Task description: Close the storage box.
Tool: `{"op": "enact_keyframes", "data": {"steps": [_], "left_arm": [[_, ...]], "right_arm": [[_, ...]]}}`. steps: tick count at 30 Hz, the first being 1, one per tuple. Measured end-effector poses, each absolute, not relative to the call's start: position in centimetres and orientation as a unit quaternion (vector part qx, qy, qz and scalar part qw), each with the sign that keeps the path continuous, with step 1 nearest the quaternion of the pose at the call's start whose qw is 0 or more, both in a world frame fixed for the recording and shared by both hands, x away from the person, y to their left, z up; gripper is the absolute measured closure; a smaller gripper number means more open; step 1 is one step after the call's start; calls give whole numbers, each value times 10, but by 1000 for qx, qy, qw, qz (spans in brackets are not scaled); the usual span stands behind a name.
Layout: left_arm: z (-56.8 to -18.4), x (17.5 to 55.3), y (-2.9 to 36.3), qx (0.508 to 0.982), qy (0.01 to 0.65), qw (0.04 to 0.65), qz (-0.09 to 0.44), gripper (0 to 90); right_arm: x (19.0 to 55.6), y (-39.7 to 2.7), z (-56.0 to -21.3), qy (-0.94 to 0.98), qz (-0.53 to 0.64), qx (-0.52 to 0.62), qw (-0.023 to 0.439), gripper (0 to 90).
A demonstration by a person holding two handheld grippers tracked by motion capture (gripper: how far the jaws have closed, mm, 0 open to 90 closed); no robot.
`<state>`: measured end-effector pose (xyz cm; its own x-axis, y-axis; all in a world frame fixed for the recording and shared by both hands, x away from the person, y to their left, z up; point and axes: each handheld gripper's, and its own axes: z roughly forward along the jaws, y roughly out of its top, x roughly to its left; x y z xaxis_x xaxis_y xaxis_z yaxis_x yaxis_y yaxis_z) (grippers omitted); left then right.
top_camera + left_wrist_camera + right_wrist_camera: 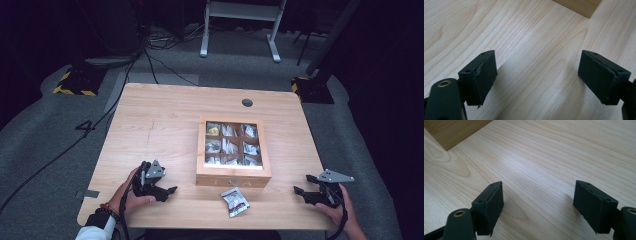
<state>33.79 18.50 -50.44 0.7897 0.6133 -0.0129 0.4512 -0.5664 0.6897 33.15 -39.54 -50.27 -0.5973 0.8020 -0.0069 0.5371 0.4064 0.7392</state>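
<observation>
A: Right, for the log. Your left gripper [167, 190] sits at the lower left of the table [165, 115] in the high view, jaws spread wide with only bare wood between them.

B: Confirmed in the left gripper view: your two pads [484, 75] stand far apart just above the wood, holding nothing. A corner of the box [580, 6] shows at the top right edge of that frame.

A: Your right gripper [303, 184] is at the lower right of the high view, jaws likewise parted and empty.

B: In the right gripper view the gap between your jaws shows plain grain, and the box wall cuts across the upper left corner.

A: The wooden box [233, 177] sits right of centre on the table, nine compartments in a three-by-three grid, each with small packets [229, 146] inside. I cannot tell whether it has a clear lid.

B: One loose packet [235, 201] lies flat on the table just in front of the box, lower centre, between your two grippers and touching neither.
</observation>
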Motion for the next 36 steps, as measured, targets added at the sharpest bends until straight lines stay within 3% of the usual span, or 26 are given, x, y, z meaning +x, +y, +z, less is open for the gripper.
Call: {"op": "enact_keyframes", "data": {"steps": [36], "left_arm": [[-505,339,186,879,297,355,111,158]], "right_arm": [[329,-396,-504,808,358,427,193,219]]}}
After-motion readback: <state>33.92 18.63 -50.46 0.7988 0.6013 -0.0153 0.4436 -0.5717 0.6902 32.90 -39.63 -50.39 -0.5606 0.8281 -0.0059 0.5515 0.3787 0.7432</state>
